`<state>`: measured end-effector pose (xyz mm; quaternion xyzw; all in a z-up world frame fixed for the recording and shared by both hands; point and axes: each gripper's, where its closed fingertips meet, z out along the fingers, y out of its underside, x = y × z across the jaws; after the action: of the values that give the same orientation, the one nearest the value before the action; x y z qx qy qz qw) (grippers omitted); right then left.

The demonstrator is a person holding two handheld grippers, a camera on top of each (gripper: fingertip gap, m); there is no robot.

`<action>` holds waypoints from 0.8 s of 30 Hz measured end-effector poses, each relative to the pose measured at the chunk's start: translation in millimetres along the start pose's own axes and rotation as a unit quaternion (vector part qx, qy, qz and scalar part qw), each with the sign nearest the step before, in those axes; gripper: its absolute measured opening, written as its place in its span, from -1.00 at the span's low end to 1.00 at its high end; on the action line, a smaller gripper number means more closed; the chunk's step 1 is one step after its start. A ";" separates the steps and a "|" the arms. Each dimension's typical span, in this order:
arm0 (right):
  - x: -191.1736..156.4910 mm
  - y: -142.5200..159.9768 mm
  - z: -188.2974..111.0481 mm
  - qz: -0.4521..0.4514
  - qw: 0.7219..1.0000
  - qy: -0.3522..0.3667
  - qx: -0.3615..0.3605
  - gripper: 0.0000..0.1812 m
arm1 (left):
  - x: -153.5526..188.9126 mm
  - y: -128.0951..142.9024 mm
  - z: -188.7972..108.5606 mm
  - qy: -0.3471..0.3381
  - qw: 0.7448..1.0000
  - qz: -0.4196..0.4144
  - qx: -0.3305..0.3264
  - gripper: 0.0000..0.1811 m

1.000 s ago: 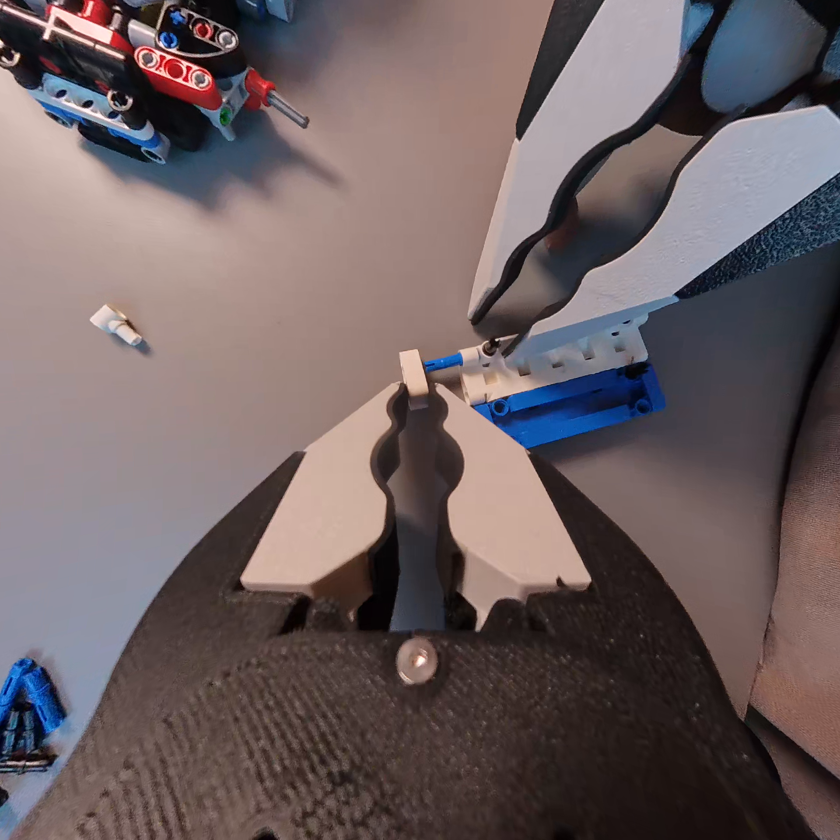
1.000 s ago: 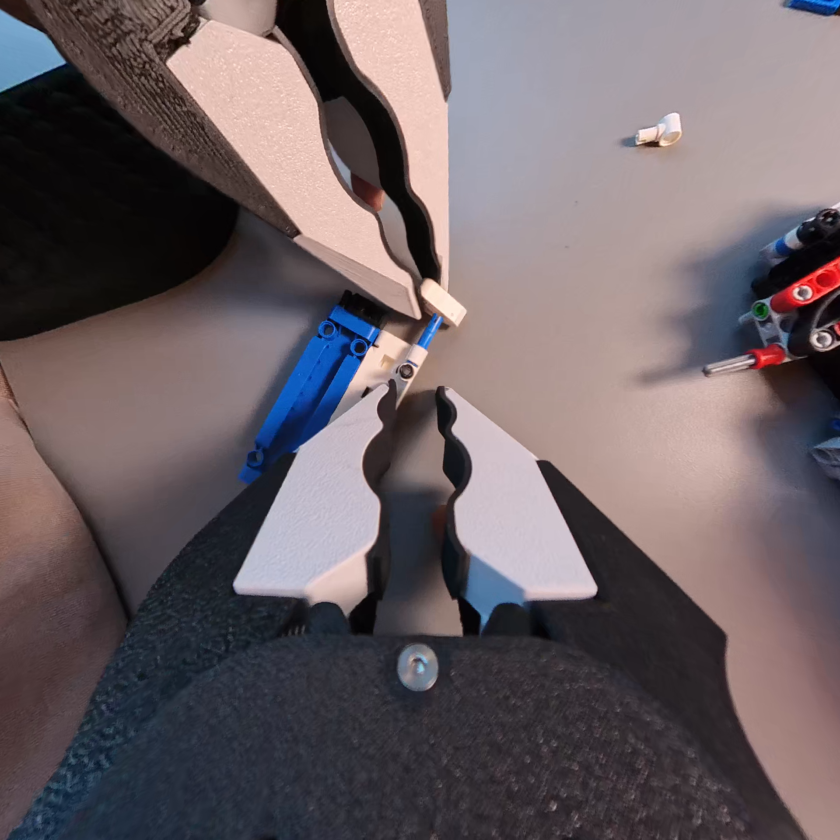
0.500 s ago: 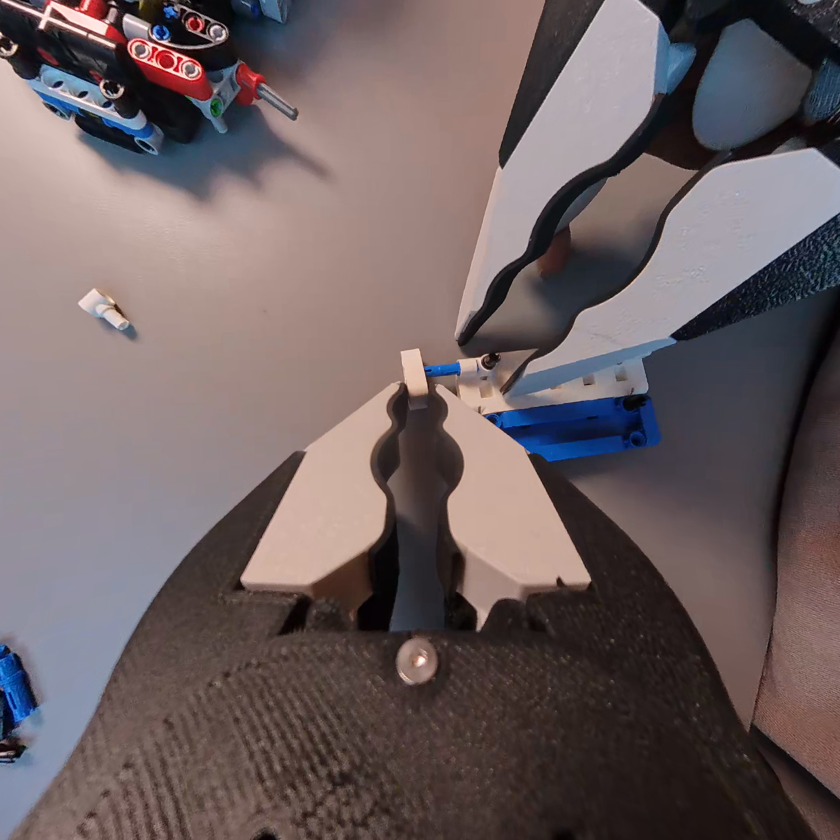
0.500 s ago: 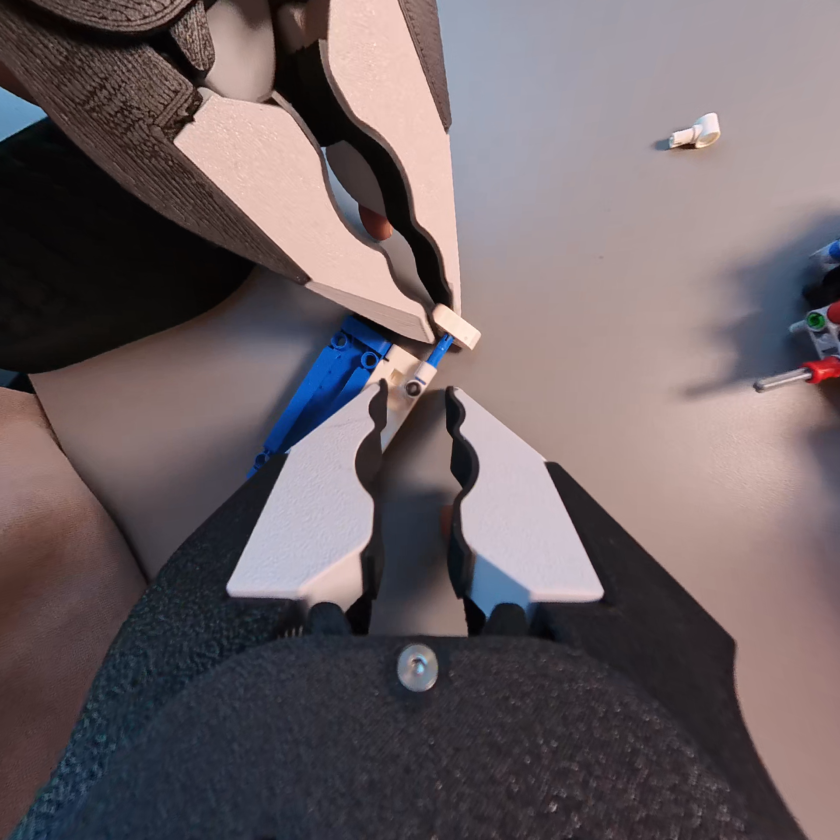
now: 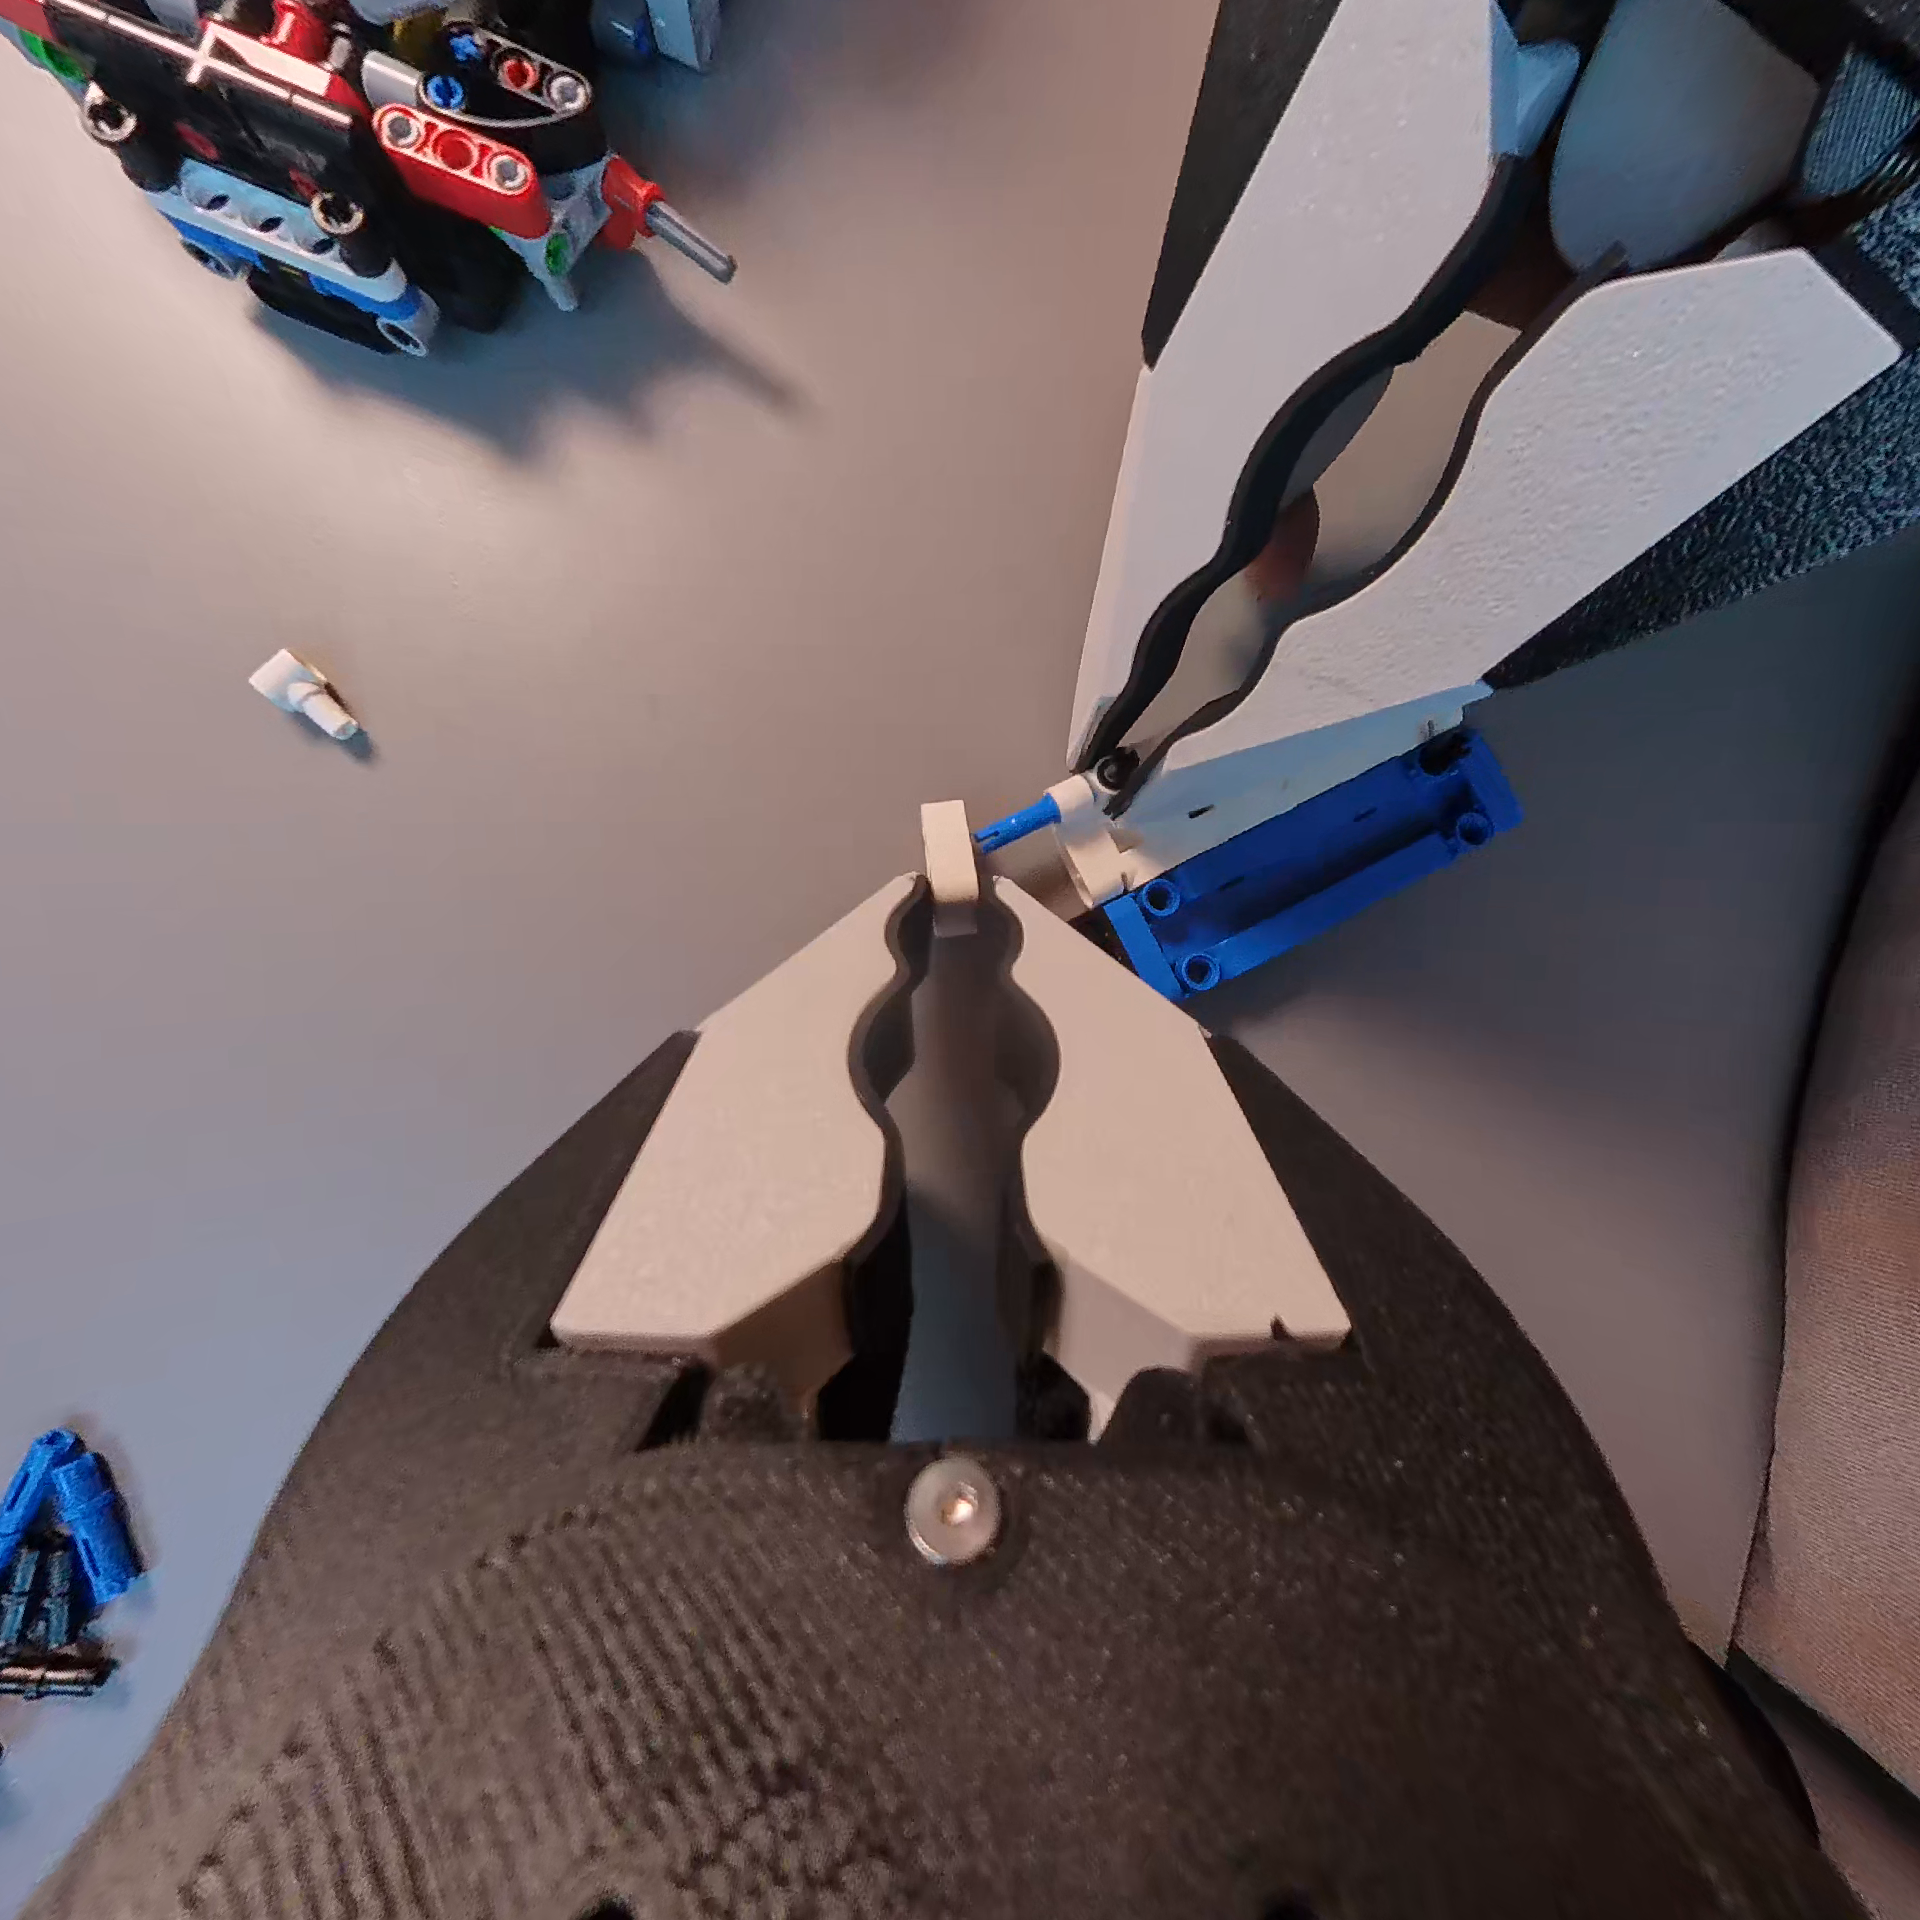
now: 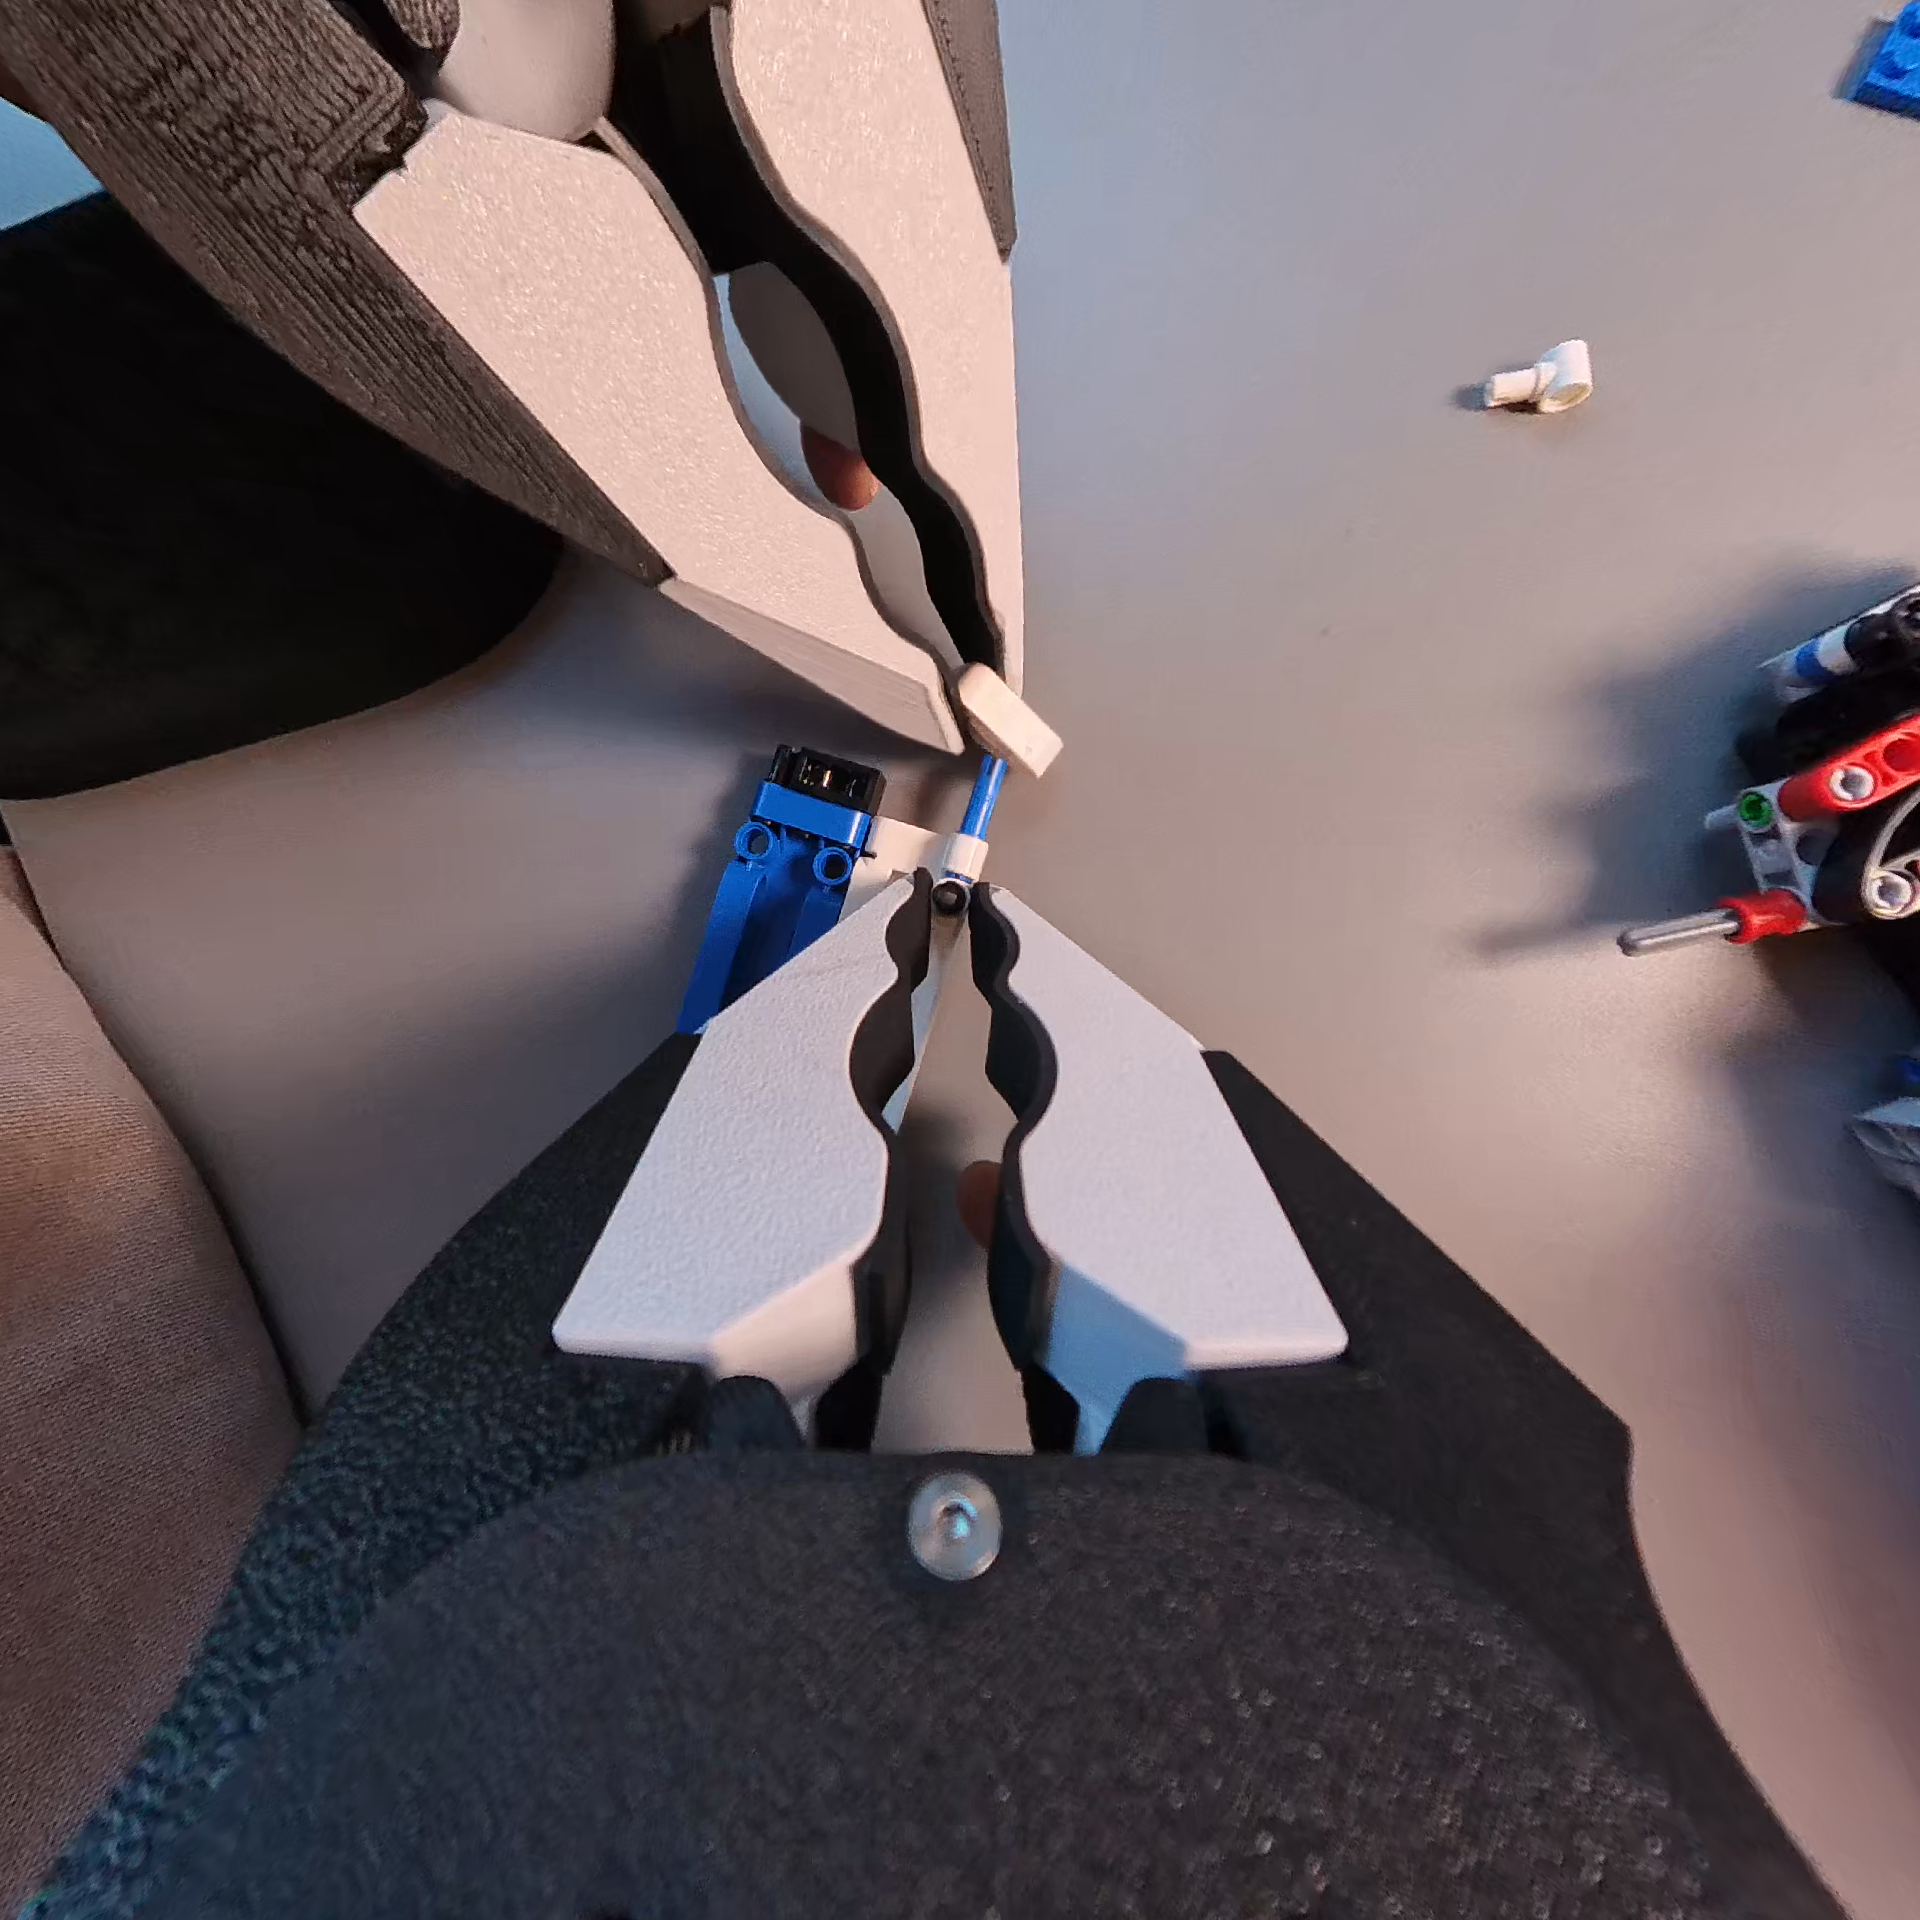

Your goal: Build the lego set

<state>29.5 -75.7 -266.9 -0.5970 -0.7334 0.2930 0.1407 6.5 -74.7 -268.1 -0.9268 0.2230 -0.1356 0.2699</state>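
My left gripper is shut on a small white piece. The piece touches the tip of a thin blue axle. The axle sticks out of a white and blue sub-assembly lying near the table's edge. My right gripper is shut on the white end of that sub-assembly, at a black pin beside the axle. In the right wrist view the left gripper comes in from the upper left with the white piece. The right gripper shows at the upper right of the left wrist view.
A partly built red, black and blue model stands at the far side and also shows in the right wrist view. A small white connector lies loose. Several blue pins lie near me. Brown fabric borders the table. Only a small space, under 4 cm, lies between the two pairs of fingers. About 11 cm separates my left fingertips from the small white connector. The right camera catches it too, in the right wrist view.
My right gripper was open beside the sub-assembly and has closed on its white end. The left gripper kept the white piece at the axle tip.
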 end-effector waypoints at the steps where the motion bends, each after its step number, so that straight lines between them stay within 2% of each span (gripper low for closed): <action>1: 1.1 0.5 -0.5 0.004 1.000 0.001 0.002 -0.95 | -1.5 0.1 -0.8 0.000 1.000 -0.004 -0.001 -0.93; 24: 5.7 -3.2 -3.2 0.042 0.998 0.008 0.042 -0.95 | -0.3 -4.9 -4.5 -0.015 1.000 -0.020 -0.006 -0.93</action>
<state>27.3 -69.7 -263.3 -0.6232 -0.6934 0.3247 0.1593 6.2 -72.8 -261.7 -0.9346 0.2015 -0.1257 0.2649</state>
